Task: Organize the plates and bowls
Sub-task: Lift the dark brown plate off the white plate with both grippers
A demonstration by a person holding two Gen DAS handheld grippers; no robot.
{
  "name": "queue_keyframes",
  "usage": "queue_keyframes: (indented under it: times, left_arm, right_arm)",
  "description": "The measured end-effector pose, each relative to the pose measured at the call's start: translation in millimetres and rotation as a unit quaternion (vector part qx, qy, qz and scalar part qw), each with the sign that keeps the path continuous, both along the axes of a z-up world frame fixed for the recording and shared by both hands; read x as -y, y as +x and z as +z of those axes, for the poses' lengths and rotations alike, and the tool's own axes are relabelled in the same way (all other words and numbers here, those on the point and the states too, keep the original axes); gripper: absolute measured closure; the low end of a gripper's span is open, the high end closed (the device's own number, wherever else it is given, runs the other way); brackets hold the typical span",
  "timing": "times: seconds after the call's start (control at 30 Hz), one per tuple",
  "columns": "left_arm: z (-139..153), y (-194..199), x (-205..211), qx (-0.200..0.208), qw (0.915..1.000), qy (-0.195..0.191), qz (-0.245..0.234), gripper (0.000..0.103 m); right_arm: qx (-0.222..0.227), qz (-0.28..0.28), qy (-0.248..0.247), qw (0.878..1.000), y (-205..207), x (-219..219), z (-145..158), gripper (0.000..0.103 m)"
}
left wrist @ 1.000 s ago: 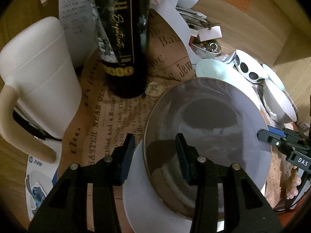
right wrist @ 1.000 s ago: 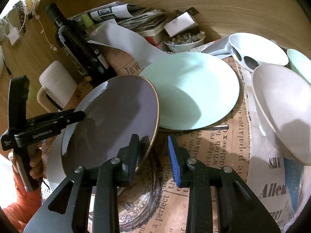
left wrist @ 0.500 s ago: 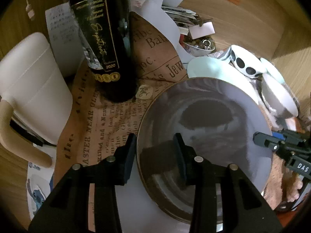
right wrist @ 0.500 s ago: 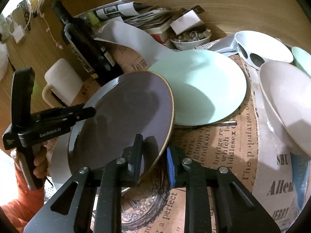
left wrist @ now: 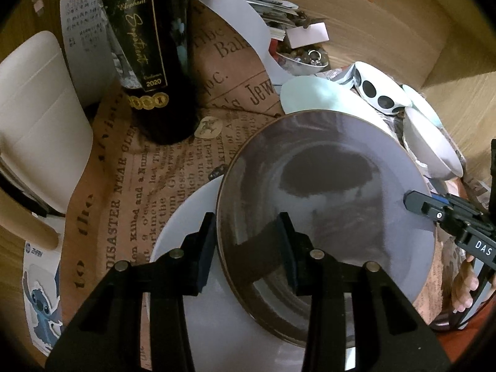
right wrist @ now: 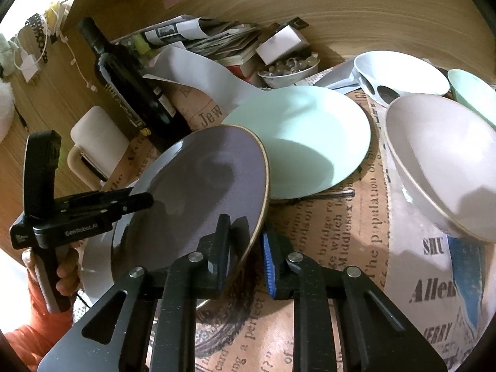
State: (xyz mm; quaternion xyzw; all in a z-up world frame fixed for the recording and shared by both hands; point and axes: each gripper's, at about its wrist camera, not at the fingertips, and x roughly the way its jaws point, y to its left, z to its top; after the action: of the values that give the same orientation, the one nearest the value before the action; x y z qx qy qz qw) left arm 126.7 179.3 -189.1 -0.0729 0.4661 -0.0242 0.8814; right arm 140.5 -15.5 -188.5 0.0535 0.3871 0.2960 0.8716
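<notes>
Both grippers hold one grey plate (right wrist: 204, 186), tilted above a white plate (left wrist: 183, 232): the right gripper (right wrist: 246, 248) has just closed its fingers on the near rim, and the left gripper (left wrist: 245, 248) pinches the far rim. I judge the stacking step under way; next calls for lowering it level. Beyond, the bench (right wrist: 341, 9), under printed paper (right wrist: 334, 232), carries a mint plate (right wrist: 310, 130), bowls, a bottle (left wrist: 155, 46) and paper clutter.

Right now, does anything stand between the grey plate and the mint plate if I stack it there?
Nothing visible does. The tilted grey plate already has its far rim at the mint plate's near edge, and the mint plate lies bare. The bottle stands off to the left and the white bowl to the right.
</notes>
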Motion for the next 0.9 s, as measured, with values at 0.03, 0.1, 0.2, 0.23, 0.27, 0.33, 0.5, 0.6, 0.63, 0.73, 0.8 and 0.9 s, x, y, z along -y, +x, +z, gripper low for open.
queue_keyframes:
  times: [0.03, 0.1, 0.2, 0.23, 0.27, 0.33, 0.5, 0.6, 0.63, 0.73, 0.8, 0.9]
  left_arm:
    - [0, 0, 0, 0.0, 1.0, -0.001, -0.001, 0.064]
    - [-1, -1, 1, 0.002, 1.0, -0.003, -0.004, 0.064]
    - [0, -2, 5, 0.003, 1.0, 0.001, -0.005, 0.064]
    - [0, -3, 6, 0.002, 1.0, 0.001, -0.003, 0.064]
    - [0, -3, 6, 0.002, 1.0, 0.0, -0.002, 0.064]
    - [0, -3, 7, 0.001, 1.0, -0.005, 0.0, 0.064]
    - [6, -7, 10, 0.01, 0.9998, -0.018, -0.001, 0.064]
    - [10, -7, 13, 0.018, 0.9996, -0.02, 0.0, 0.064]
    - [11, -7, 13, 0.019, 0.9996, -0.022, 0.001, 0.064]
    - [14, -7, 16, 0.025, 0.9994, -0.026, 0.001, 0.064]
    - [16, -7, 17, 0.029, 0.9993, -0.025, -0.001, 0.064]
    - [20, -9, 21, 0.036, 0.9991, -0.023, -0.004, 0.064]
  right_arm:
    - [0.001, -0.001, -0.001, 1.0, -1, 0, 1, 0.086]
    - [0.003, 0.0, -0.004, 1.0, -2, 0, 1, 0.087]
    - [0.008, -0.005, -0.012, 1.0, -3, -1, 3, 0.087]
    - [0.007, -0.008, -0.011, 1.0, -2, -1, 4, 0.087]
    - [0.008, -0.01, -0.011, 1.0, -2, 0, 4, 0.087]
    - [0.01, -0.016, -0.012, 1.0, -1, 0, 5, 0.087]
    - [0.004, -0.031, -0.005, 0.999, 6, 6, 5, 0.086]
    - [-0.007, -0.034, 0.006, 0.999, 9, 12, 3, 0.086]
    - [-0.009, -0.035, 0.007, 0.999, 10, 13, 3, 0.086]
    - [-0.007, -0.039, 0.009, 0.999, 10, 16, 4, 0.085]
    - [-0.004, -0.04, 0.01, 0.999, 10, 19, 6, 0.085]
    - [0.001, -0.042, 0.011, 0.999, 9, 23, 10, 0.085]
